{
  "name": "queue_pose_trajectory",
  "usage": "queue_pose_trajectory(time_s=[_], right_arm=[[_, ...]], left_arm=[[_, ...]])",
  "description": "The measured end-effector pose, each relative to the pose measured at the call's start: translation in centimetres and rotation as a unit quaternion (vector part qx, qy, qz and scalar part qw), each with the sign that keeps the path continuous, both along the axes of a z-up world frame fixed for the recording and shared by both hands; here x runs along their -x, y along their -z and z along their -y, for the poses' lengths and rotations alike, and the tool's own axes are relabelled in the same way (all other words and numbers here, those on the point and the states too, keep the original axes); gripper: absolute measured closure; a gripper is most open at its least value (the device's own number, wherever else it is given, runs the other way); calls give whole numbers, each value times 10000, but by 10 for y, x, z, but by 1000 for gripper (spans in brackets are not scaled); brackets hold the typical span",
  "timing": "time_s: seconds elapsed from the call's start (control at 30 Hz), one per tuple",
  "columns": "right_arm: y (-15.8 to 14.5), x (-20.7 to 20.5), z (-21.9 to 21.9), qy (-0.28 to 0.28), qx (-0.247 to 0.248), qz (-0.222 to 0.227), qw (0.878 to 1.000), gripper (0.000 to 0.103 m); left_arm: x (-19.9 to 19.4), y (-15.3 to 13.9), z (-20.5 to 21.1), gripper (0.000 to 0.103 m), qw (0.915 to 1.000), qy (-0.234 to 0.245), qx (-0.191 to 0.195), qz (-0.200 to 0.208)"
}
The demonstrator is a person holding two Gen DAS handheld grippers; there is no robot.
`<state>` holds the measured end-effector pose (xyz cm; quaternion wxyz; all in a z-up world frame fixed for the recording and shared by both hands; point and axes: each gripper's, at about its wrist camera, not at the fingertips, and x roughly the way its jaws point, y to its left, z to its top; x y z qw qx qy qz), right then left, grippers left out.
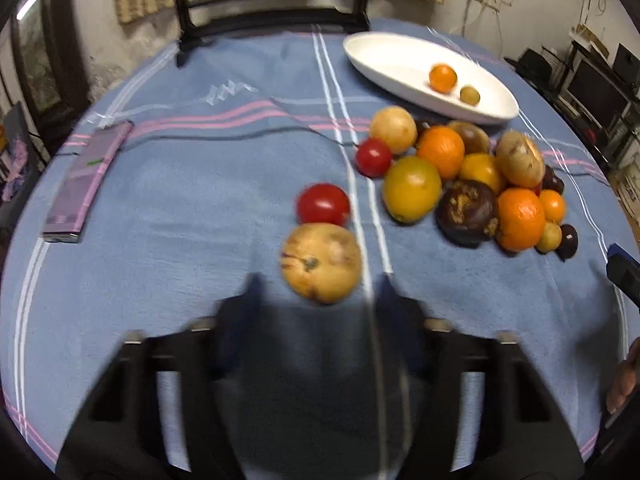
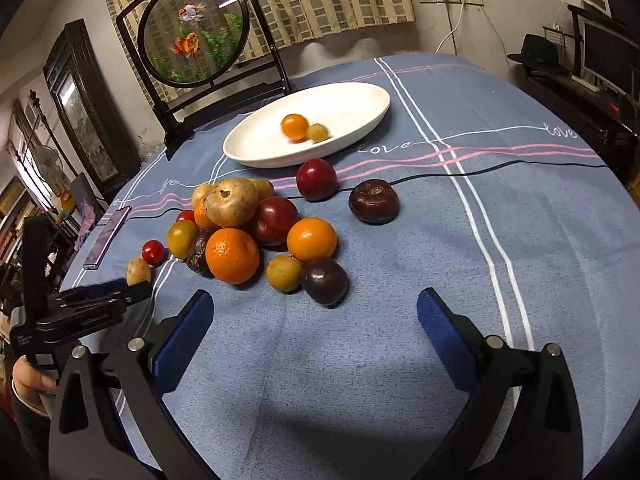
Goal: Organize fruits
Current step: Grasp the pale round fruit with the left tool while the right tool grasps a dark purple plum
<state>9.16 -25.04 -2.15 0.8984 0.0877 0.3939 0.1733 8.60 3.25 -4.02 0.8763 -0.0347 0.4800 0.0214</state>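
Tan fruit (image 1: 321, 263) just ahead of left tongs (image 1: 318, 286), apart.

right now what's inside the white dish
Two fruits lie in the white dish: a small orange and, touching it, a smaller yellow-green fruit. The rest of the dish is bare. Its near rim hides a strip of the floor.

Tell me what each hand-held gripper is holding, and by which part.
Right hand-held gripper: nothing, jaws open. Left hand-held gripper: its tips flank the tan fruit at its near end; blur hides whether they grip it.
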Motion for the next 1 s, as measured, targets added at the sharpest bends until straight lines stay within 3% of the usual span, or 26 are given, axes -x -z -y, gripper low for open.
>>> queue_pose_trajectory(time_s=[0.23,0.57,0.63,0.7,0.8,1.0], right_arm=[[1,-1,-2,-72,99,-72,9999,1],[12,-8,-24,-138,1064,-281,9938,2],[15,-9,-34,-248,1381,-282,9897,13],[18,-10,-41,-324,1509,-313,9875,35],[22,-16,-42,-269,1492,-416,9876,37],[21,-27,-47,-173,2024,-328,9786,37]], left_arm=[[-7,0,7,63,9996,17,-218,175],[-5,1,7,63,9995,126,0,286],[-5,2,6,63,9995,125,7,285],[-4,2,7,63,9995,131,-25,280],[-5,2,6,63,9996,134,6,265],[-6,3,5,63,9996,137,46,250]])
